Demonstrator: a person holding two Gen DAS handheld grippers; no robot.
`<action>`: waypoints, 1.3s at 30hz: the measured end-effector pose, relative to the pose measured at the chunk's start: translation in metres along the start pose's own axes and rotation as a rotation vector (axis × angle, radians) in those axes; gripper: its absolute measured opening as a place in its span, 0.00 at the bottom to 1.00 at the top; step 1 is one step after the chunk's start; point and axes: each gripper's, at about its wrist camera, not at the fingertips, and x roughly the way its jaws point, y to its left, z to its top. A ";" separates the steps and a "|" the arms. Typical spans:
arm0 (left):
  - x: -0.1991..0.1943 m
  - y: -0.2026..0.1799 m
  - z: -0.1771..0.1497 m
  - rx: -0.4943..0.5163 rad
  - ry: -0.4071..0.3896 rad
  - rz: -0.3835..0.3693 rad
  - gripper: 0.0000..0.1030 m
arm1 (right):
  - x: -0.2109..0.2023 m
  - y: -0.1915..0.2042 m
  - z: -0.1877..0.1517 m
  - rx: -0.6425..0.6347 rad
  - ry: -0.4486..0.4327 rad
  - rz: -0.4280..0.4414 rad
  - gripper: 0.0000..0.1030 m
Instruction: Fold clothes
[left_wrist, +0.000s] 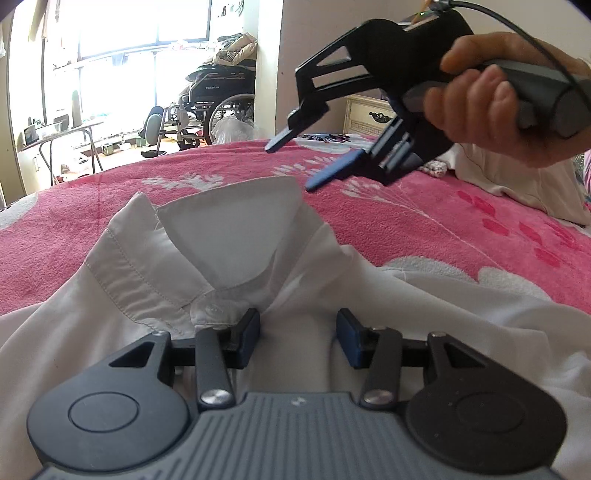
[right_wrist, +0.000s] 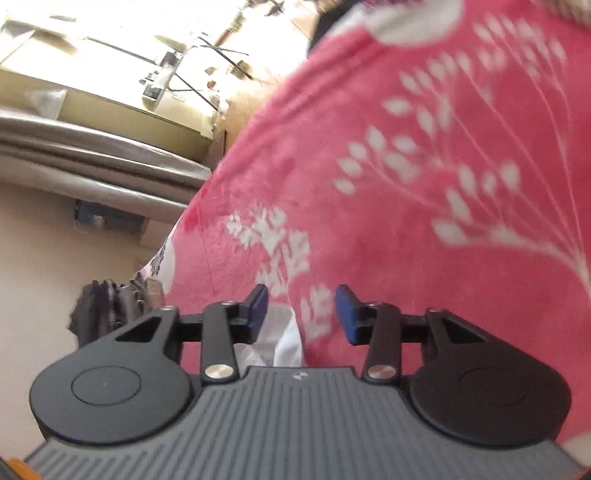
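Observation:
A white collared shirt (left_wrist: 229, 236) lies on a pink flowered blanket (left_wrist: 443, 221), its collar standing up and one button showing. My left gripper (left_wrist: 299, 332) hovers low over the shirt just below the collar. It is open, with fabric under the gap and its pads not pressing. A hand holds my right gripper (left_wrist: 301, 160) in the air past the collar, its blue fingertips apart and empty. In the right wrist view the right gripper (right_wrist: 301, 310) is open above the blanket (right_wrist: 406, 184), tilted and blurred. A bit of white cloth (right_wrist: 284, 339) shows beneath it.
A cream cloth pile (left_wrist: 517, 181) lies on the bed at the right. Beyond the bed's far edge stand a wheelchair (left_wrist: 218, 99) and a folding table (left_wrist: 59, 136). A dark bag (right_wrist: 99, 310) sits on the floor beside the bed.

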 end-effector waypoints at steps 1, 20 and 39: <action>0.000 0.000 0.000 0.000 0.000 0.000 0.46 | 0.002 0.001 -0.001 -0.006 0.026 -0.006 0.44; 0.000 0.000 0.000 0.002 0.000 0.000 0.46 | 0.048 0.097 -0.095 -1.081 -0.178 -0.606 0.06; -0.011 -0.005 0.000 0.012 0.034 -0.027 0.59 | 0.056 0.081 -0.095 -0.870 -0.006 -0.316 0.08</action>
